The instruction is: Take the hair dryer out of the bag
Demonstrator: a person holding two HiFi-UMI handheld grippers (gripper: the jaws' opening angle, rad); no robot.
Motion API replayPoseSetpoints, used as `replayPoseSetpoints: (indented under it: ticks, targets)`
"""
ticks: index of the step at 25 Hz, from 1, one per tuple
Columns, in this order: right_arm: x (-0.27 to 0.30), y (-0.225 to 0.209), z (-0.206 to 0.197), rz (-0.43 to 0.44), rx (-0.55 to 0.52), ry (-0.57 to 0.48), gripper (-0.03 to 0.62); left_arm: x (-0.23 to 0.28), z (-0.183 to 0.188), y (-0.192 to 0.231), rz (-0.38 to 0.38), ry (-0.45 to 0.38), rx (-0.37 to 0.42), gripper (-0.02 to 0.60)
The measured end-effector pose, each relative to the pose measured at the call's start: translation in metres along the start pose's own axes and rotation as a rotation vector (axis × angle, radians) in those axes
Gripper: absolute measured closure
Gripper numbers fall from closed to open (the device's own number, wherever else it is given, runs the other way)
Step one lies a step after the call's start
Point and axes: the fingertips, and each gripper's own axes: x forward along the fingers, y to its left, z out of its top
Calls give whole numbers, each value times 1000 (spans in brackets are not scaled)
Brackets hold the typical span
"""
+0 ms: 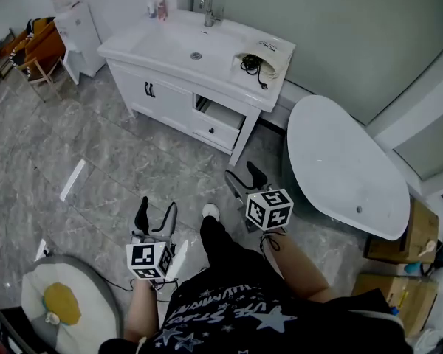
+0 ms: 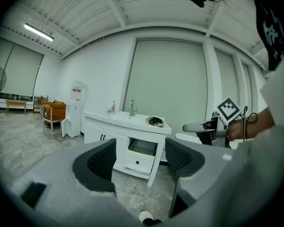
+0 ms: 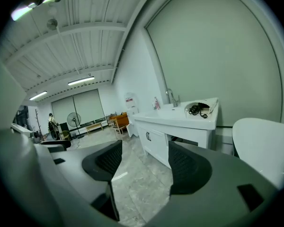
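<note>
A cream bag (image 1: pixel 266 56) lies on the right end of the white vanity top, with the black hair dryer and its cord (image 1: pixel 250 66) showing at its mouth. The bag is also small and distant in the left gripper view (image 2: pixel 155 121) and the right gripper view (image 3: pixel 199 109). Both grippers are far short of it, over the grey floor in front of the person. My left gripper (image 1: pixel 156 218) (image 2: pixel 139 159) is open and empty. My right gripper (image 1: pixel 245 179) (image 3: pixel 141 161) is open and empty too, nearer the vanity.
The vanity (image 1: pixel 170 87) has a sink, a faucet (image 1: pixel 208 9) and a drawer (image 1: pixel 218 120) pulled out. A white bathtub (image 1: pixel 347 168) stands to its right, cardboard boxes (image 1: pixel 399 234) beyond. A water dispenser (image 1: pixel 77 28), an orange chair (image 1: pixel 37 50) and a round cushion (image 1: pixel 63 304) are at left.
</note>
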Motion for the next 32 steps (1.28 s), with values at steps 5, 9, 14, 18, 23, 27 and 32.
replayPoseSetpoints:
  ticks: [5, 9, 14, 18, 23, 27, 32]
  targets:
    - [58, -55, 28, -55, 81, -16, 272, 80, 20, 20, -35, 27, 9, 252]
    - [95, -106, 50, -100, 127, -17, 273, 151, 39, 28, -56, 50, 5, 252]
    - [133, -168, 84, -144, 163, -36, 273, 228, 67, 21, -112, 60, 19, 253]
    - [161, -199, 103, -155, 172, -50, 273, 278, 87, 17, -140, 42, 16, 253]
    - [189, -219, 110, -160, 195, -36, 273, 319, 96, 12, -186, 63, 1, 253]
    - [198, -224, 121, -171, 205, -38, 275, 346, 105, 11, -231, 83, -7, 253]
    - [214, -240, 124, -217, 232, -23, 279, 393, 117, 9, -316, 98, 47, 253]
